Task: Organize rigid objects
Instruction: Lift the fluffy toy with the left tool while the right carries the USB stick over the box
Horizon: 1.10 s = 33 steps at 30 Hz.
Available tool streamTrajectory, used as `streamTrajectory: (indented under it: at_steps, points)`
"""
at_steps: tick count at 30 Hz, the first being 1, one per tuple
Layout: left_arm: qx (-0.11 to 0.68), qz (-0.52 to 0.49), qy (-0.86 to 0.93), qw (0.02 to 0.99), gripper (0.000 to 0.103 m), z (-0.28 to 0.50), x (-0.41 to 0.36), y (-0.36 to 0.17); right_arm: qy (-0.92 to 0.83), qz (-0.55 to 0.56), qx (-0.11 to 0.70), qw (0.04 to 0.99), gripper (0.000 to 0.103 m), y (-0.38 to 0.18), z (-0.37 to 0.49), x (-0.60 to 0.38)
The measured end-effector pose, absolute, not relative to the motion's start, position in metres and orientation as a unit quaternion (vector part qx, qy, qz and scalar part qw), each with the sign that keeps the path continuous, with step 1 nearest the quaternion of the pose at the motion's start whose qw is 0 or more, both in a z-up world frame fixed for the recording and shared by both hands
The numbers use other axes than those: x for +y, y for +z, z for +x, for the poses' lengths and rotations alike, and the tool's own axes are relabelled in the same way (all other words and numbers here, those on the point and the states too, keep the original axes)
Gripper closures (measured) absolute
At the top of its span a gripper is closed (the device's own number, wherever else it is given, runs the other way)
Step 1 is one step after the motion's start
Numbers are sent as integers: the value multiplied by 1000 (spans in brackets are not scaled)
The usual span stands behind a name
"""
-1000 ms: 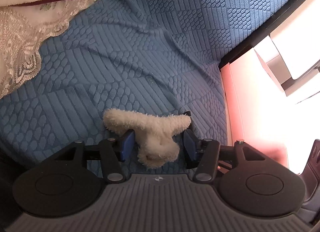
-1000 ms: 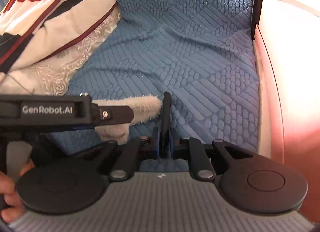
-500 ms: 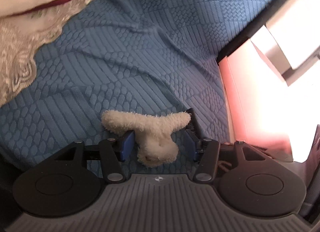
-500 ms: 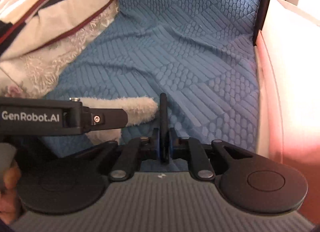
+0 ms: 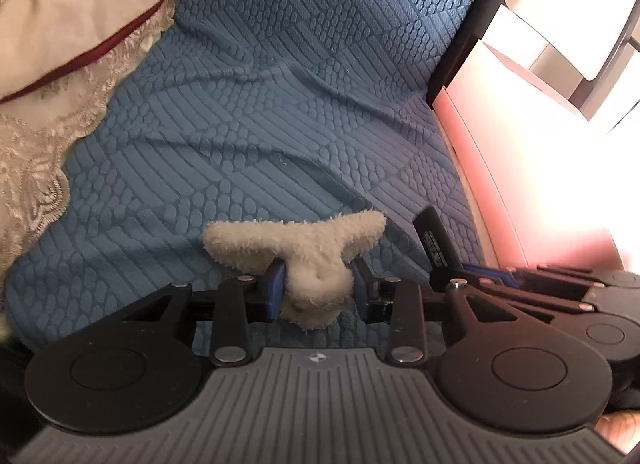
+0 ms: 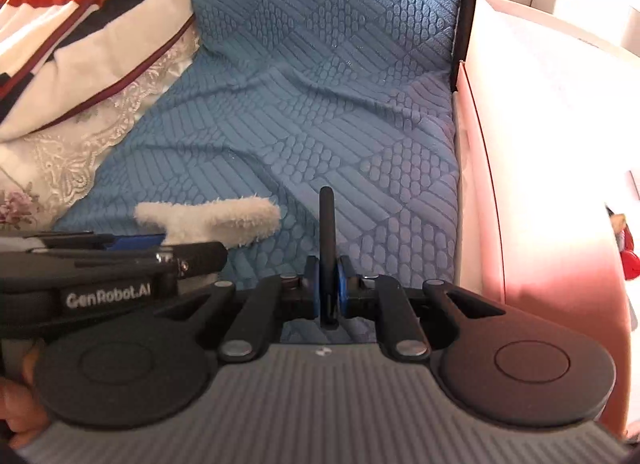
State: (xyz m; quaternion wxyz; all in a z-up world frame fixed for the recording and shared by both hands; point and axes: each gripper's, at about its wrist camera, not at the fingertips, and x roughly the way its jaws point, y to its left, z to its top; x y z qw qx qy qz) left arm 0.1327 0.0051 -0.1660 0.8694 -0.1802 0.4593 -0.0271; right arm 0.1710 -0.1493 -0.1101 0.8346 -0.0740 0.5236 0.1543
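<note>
L gripper (image 5: 316, 288) had closed in on the cream plush toy (image 5: 308, 264) vs. 1 s ago; blue pads now touched its waist, arms splayed toward 9 and 3 o'clock above the blue quilt (image 5: 280, 104). R gripper (image 6: 328, 292) stayed clamped on the thin black slab (image 6: 327, 248), edge-up at 12, and had drifted next to L. Pink box (image 6: 540, 184) sat at 3. Judged: both items in hand, ready for transfer.
</note>
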Motion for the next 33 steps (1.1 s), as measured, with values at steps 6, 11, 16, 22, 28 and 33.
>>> streamTrajectory:
  at_steps: [6, 11, 16, 22, 28, 33]
  points:
    - [451, -209, -11, 868, 66, 118, 15, -158, 149, -79, 521, 837, 90, -99, 165, -155]
    - [448, -234, 6, 863, 67, 103, 22, -152, 155, -75, 524, 834, 90, -85, 162, -159]
    - [445, -261, 17, 856, 67, 94, 29, -142, 153, -70, 521, 837, 90, -67, 161, -163]
    - [446, -275, 6, 852, 67, 95, 26, -123, 150, -53, 522, 838, 90, -49, 163, -171]
    - [442, -270, -16, 855, 67, 114, 10, -95, 150, -42, 516, 843, 90, -23, 165, -184]
    - [424, -263, -36, 866, 67, 133, -9, -63, 141, -31, 500, 854, 90, 3, 174, -203]
